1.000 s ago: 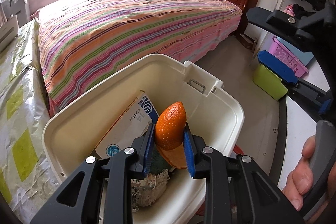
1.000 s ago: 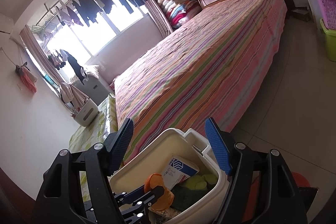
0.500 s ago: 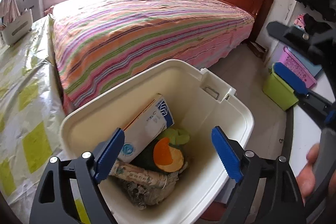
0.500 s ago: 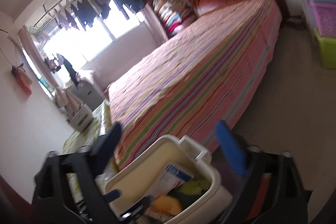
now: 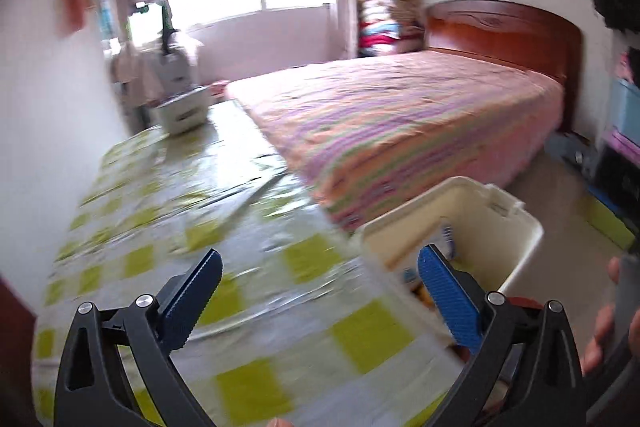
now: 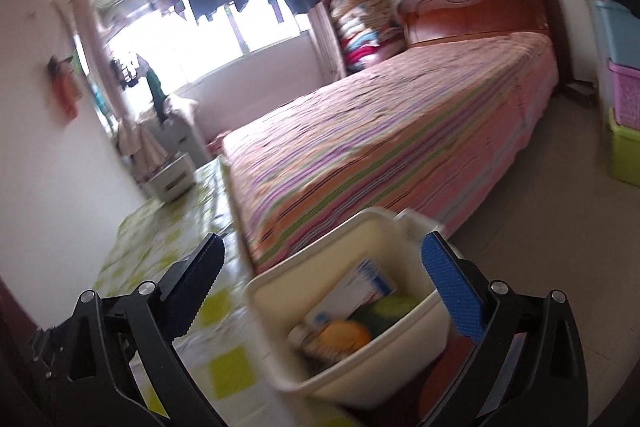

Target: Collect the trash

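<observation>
A cream plastic trash bin [image 6: 384,383] stands beside the table and shows in the left wrist view [image 5: 516,227] too. In it lie an orange peel [image 6: 344,333], a white and blue carton [image 6: 352,291] and green scraps [image 6: 390,307]. My left gripper [image 5: 320,293] is open and empty, above the checked tablecloth [image 5: 224,267] to the left of the bin. My right gripper [image 6: 322,287] is open and empty, above the bin's near left rim. Both views are blurred by motion.
A bed with a striped cover [image 5: 400,115] and wooden headboard [image 5: 504,35] fills the middle. A white basket [image 5: 182,111] sits at the table's far end. Stacked plastic crates [image 6: 624,95] stand at the right wall. Tiled floor [image 6: 552,211] lies right of the bin.
My left gripper opened and dropped the orange peel into the bin, then swung left over the table. My right gripper shifted slightly left, staying open.
</observation>
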Tool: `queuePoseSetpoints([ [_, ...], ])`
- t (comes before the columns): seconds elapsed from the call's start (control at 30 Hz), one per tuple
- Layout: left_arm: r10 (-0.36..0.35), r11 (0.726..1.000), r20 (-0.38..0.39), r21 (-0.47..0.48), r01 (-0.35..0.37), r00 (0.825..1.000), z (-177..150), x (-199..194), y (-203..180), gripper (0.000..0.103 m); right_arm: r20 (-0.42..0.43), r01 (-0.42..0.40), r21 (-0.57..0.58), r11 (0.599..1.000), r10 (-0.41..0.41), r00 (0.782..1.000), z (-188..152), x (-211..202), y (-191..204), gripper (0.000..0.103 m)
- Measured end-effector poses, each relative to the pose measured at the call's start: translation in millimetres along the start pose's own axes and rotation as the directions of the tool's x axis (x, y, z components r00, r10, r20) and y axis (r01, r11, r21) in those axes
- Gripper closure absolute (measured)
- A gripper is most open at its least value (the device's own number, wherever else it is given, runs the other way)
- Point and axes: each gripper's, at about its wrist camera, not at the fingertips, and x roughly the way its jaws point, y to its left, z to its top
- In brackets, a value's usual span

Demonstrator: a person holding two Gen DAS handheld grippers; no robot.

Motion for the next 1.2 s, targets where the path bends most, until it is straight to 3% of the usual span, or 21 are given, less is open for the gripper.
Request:
queuePoseSetpoints([
  [0.17,0.117,0.992,-0.011,-0.039,-0.117,0.993,-19.3,-26.0,41.1,0.007,-0.035,-0.027,-0.059,0.998,0.025,0.999,-25.6,-23.0,29.7,0.005],
  [0.37,0.156,0.986,-0.027,-0.056,-0.157,0.987,-29.8,-38.1,68.9,0.007,-0.095,-0.034,-0.125,0.992,0.022,0.995,-43.0,-22.5,43.7,0.005],
  [0.93,0.129,0.987,-0.088,-0.087,-0.136,0.988,-36.3,-24.9,98.8,0.007,-0.144,-0.031,-0.187,0.982,0.004,0.99,-36.0,-15.6,76.9,0.005],
  [1.2,0.146,0.984,-0.081,-0.089,-0.153,0.986,-34.6,-23.7,104.3,0.007,-0.151,-0.031,-0.194,0.981,0.002,0.989,-38.5,-8.6,90.6,0.005],
])
